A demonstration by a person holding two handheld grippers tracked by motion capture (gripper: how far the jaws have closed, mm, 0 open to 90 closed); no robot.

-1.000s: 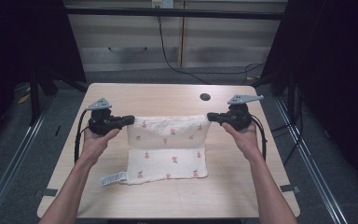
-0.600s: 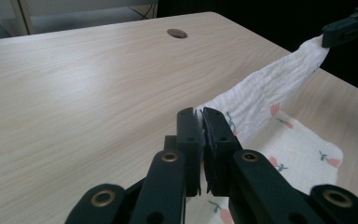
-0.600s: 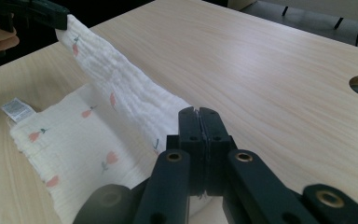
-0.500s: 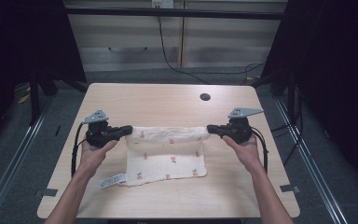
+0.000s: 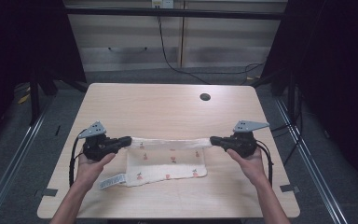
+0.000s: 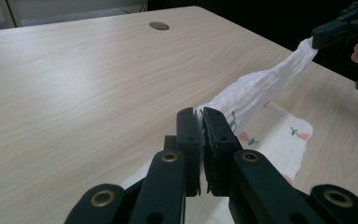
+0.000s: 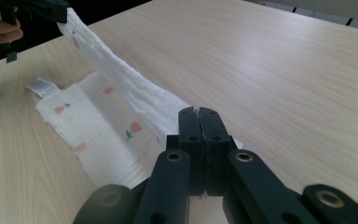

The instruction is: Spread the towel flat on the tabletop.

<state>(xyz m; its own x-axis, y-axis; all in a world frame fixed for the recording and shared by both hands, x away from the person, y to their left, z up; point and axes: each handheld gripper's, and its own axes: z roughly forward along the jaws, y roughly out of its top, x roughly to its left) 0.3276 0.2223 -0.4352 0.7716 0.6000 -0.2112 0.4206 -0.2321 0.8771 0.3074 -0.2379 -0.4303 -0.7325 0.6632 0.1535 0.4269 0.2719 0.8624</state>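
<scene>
Left gripper (image 5: 123, 141) and right gripper (image 5: 216, 140) each clamp a far corner of the cloth (image 5: 168, 161), stretched taut between them; its near part lies on the table (image 5: 168, 107).

From 9 to 3 o'clock beyond my grippers I see the table (image 5: 168, 109) bare, with a flush round hole (image 5: 205, 97) at 1 o'clock. The stretched cloth (image 5: 168, 161) bars the way between left gripper (image 5: 123, 141) and right gripper (image 5: 214, 140).
</scene>
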